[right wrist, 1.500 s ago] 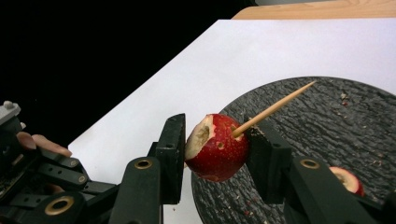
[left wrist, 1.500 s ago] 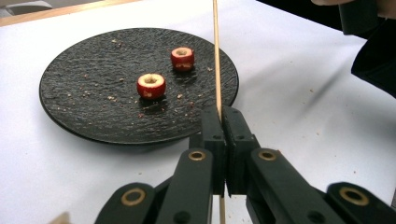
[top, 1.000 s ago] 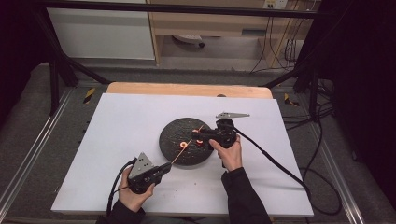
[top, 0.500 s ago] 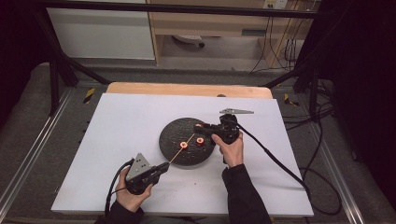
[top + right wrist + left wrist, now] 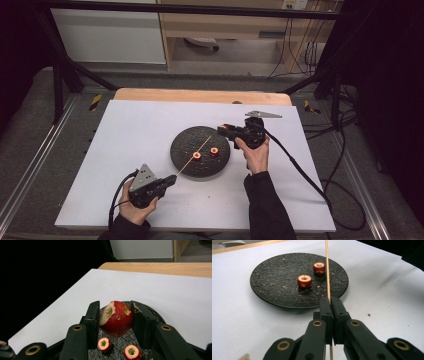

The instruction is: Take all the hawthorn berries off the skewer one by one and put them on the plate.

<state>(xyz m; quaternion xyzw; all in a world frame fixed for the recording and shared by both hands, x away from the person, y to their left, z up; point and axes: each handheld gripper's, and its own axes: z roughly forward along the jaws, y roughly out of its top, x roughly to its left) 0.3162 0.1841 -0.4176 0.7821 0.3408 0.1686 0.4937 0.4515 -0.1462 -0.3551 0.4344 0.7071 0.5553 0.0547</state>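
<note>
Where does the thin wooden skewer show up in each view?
High view: the skewer runs diagonally from the left gripper up across the black plate.
Left gripper view: it rises straight up from the shut jaws, right of centre.
Right gripper view: I cannot find it.
Shared landmark: the two red fruit rings on the black plate.

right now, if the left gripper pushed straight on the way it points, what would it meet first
Probably the black plate: the left gripper, shut on the skewer, points at its near rim. Beyond lie two red fruit rings; depth is hard to judge.
</note>
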